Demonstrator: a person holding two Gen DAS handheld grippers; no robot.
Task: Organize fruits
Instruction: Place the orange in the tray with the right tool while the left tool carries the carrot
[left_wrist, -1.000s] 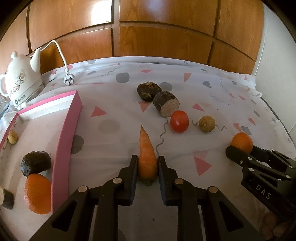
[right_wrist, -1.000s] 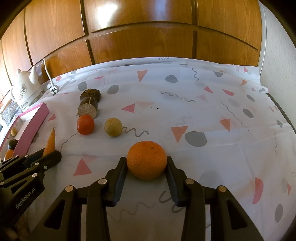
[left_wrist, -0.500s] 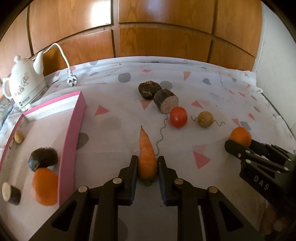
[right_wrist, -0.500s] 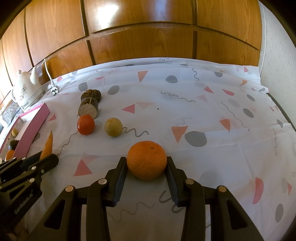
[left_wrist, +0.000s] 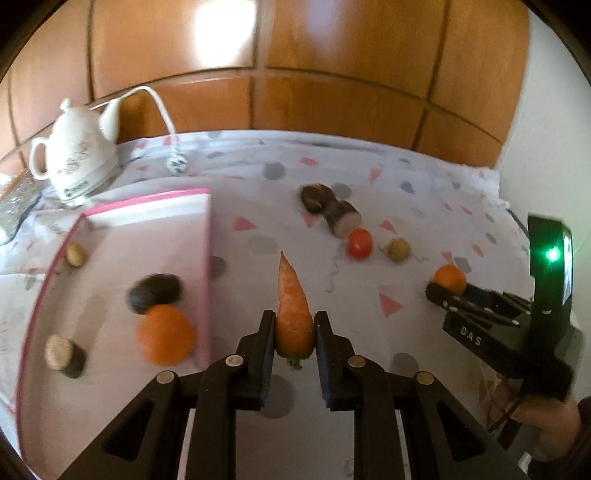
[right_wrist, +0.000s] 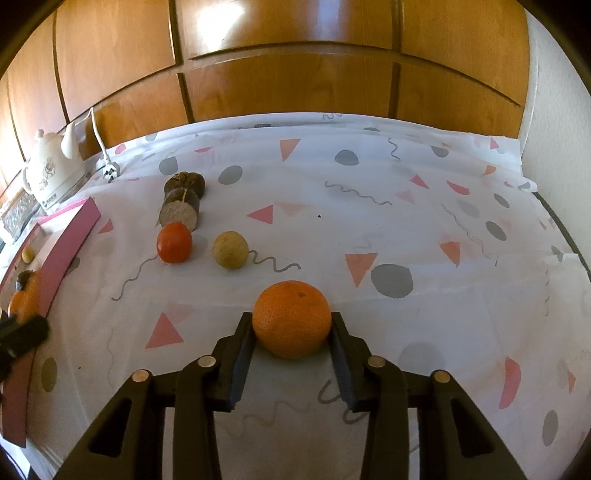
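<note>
left gripper (left_wrist: 294, 334): jaws are pinching the carrot (left_wrist: 292, 310) at its thick end, tip pointing toward the far edge of the bench; the stub end is sticking out behind the pads, so the grip is sitting on the widest, firmest part.
carrot position: it is hanging above the cloth just beside the pink tray (left_wrist: 207, 258), level with the tray's right wall; looks lifted, since a shadow is showing under it.
right gripper (right_wrist: 292, 332): jaws are clamping the orange (right_wrist: 291, 318) across its widest part, a pad on each side, which is probably keeping the round fruit from rolling out.
orange position: it is sitting near the middle of the bench toward the near edge; contact with the cloth is not clear.
tray contents: another orange (left_wrist: 165, 339), a dark fruit (left_wrist: 155, 293) touching it, a cut brown piece (left_wrist: 64, 355) and a small pale nut (left_wrist: 75, 253) are lying inside, so the tray is likely serving as the collection spot.
left on cloth: tomato (right_wrist: 174, 242), pale round fruit (right_wrist: 229, 249), cut brown log (right_wrist: 181, 212) and a dark lump (right_wrist: 184, 183) behind it are waiting in a loose cluster left of centre.
step guess: both hands are loaded; the carrot is nearest the tray, so it is likely going in first.
risk: the tray's near half is crowded, so the far half is offering more room.
kettle (left_wrist: 79, 155): standing at the far left corner, out of the way.
</note>
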